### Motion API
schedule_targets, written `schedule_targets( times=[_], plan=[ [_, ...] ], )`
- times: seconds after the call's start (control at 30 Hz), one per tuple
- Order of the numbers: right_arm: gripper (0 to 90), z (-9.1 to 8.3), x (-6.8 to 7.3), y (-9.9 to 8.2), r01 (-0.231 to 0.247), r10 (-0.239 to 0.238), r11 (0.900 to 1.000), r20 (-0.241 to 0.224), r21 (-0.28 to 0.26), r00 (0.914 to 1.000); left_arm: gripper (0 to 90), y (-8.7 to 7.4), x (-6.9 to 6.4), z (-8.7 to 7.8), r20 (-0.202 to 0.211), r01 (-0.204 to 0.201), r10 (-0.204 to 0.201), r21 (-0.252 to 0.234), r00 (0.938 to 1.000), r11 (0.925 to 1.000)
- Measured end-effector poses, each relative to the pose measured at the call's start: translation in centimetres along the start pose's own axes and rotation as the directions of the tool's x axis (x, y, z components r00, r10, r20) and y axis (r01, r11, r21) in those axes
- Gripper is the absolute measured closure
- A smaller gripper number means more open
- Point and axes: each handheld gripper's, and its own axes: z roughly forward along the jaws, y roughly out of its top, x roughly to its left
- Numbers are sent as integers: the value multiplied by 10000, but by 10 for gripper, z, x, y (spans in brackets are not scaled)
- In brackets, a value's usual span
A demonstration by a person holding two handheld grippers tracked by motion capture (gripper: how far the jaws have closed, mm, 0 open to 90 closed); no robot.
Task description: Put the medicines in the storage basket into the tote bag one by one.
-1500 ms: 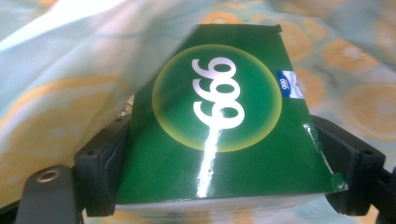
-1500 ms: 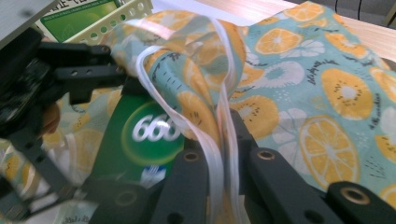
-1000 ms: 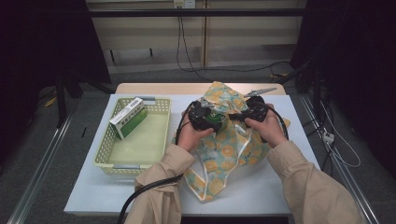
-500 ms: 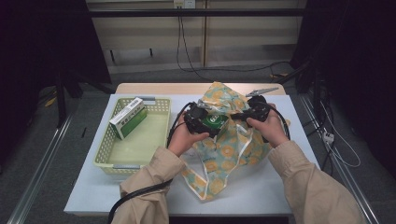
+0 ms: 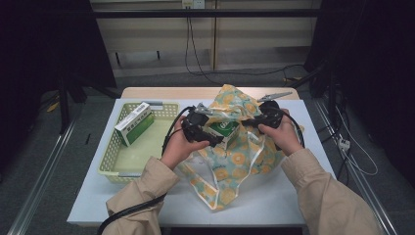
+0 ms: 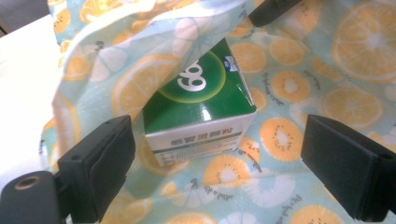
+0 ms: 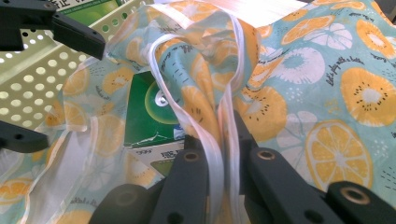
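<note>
On the white table (image 5: 274,196), left hand-held gripper (image 5: 215,140) gapes wide, right hand-held gripper (image 5: 250,121) clamps the bag (image 5: 235,161).

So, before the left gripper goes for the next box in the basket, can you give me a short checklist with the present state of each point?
1. Left gripper has let go of the green box: ok, its jaws have just been opening, stand wide and touch nothing.
2. The green box is inside the fruit-print bag: ok, it lies in the bag's mouth.
3. Right gripper holds the bag open: ok, it is shut on the bag's rim and white handle strap.
4. Another box waits in the basket: ok, it leans at the far left corner.
5. The green box is pushed fully to the bag's bottom: cannot tell.
</note>
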Motion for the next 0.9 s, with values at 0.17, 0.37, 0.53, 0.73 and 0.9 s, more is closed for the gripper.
schedule_targets(
  times=[0.17, 0.37, 0.53, 0.73, 0.9],
  plan=[
    [882, -1, 2, 0, 42, -42, 10000, -15, -24, 10000, 93, -2, 3, -11, 126, 59, -57, -158, 9999, 9999],
    [882, -3, 3, 1, 48, -48, 10000, 23, -20, 10000, 80, -3, 8, -25, 163, 101, -96, -305, 9998, 9995],
    [882, -3, 3, 1, 68, -68, 10000, 35, -5, 10000, 56, -5, 17, -35, 127, 258, -253, -383, 9996, 9989],
    [882, -1, 3, 1, 74, -74, 10000, 18, 10, 10000, 54, -9, 25, -46, 131, 297, -293, -271, 9995, 9992],
    [882, -1, 3, 0, 80, -80, 10000, 2, 22, 10000, 53, -14, 33, -54, 18, 275, -275, -201, 9996, 9994]
  ],
)
